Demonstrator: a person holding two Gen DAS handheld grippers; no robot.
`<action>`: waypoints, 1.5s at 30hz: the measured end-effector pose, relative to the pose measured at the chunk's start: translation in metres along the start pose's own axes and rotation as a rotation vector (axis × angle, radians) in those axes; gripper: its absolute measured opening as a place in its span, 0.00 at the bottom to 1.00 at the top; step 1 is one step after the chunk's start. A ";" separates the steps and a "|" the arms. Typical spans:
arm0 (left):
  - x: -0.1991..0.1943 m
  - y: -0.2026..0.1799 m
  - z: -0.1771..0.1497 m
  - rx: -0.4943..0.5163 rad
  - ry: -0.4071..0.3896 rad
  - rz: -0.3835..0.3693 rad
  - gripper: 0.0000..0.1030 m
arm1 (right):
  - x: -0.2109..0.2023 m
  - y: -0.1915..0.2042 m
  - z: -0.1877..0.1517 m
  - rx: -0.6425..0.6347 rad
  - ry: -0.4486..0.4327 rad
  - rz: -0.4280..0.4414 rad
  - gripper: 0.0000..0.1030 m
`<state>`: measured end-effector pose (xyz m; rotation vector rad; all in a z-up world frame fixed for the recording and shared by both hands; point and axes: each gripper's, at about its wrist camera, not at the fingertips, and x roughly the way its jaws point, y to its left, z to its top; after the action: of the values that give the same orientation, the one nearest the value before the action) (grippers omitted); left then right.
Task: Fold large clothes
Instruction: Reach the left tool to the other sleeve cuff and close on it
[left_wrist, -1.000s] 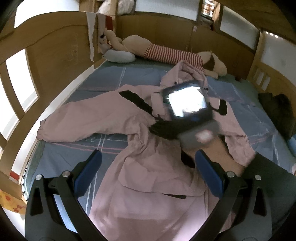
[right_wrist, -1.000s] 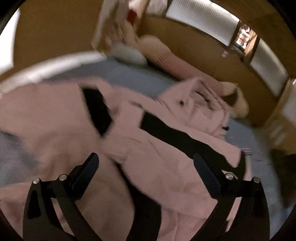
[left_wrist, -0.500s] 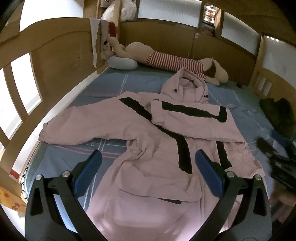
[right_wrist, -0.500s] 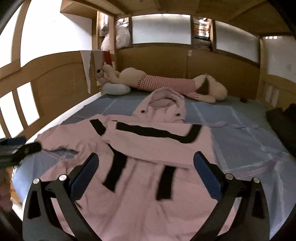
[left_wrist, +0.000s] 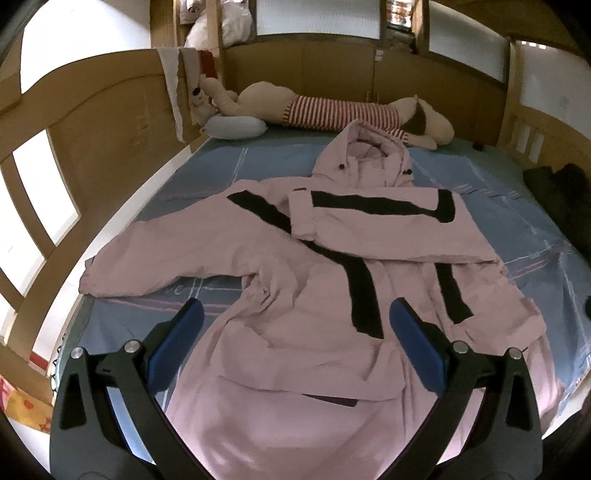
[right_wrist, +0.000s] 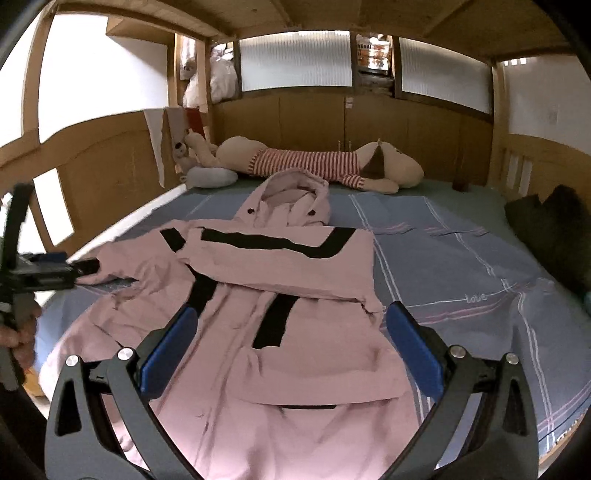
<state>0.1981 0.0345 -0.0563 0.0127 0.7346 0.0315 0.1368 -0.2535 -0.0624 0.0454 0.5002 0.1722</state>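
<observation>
Nearest, the left gripper (left_wrist: 295, 347) hangs wide apart and empty above the hem of the pink hooded jacket (left_wrist: 332, 280), and the right gripper (right_wrist: 288, 345) is just as wide and empty, where a second ago it was low over the chest. Its withdrawal has uncovered the result: the right sleeve (left_wrist: 384, 225) now lies folded across the chest, just below the hood (left_wrist: 364, 158). The left sleeve (left_wrist: 170, 254) still stretches out from the jacket over the blue bedsheet (left_wrist: 535, 236) and looks like the next part to fold. Beyond the hood lies a striped plush dog (left_wrist: 332, 110).
</observation>
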 end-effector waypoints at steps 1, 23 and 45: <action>0.002 0.001 0.000 -0.006 0.006 0.000 0.98 | -0.002 -0.001 0.001 0.001 -0.006 0.004 0.99; 0.072 0.368 -0.075 -1.295 0.031 -0.421 0.98 | -0.012 0.010 0.011 0.001 -0.038 0.056 0.99; 0.196 0.391 -0.080 -1.268 -0.002 -0.334 0.98 | 0.007 0.037 0.004 -0.057 0.001 0.068 0.99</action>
<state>0.2807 0.4318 -0.2379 -1.3154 0.6030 0.1733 0.1391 -0.2160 -0.0593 0.0068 0.4945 0.2532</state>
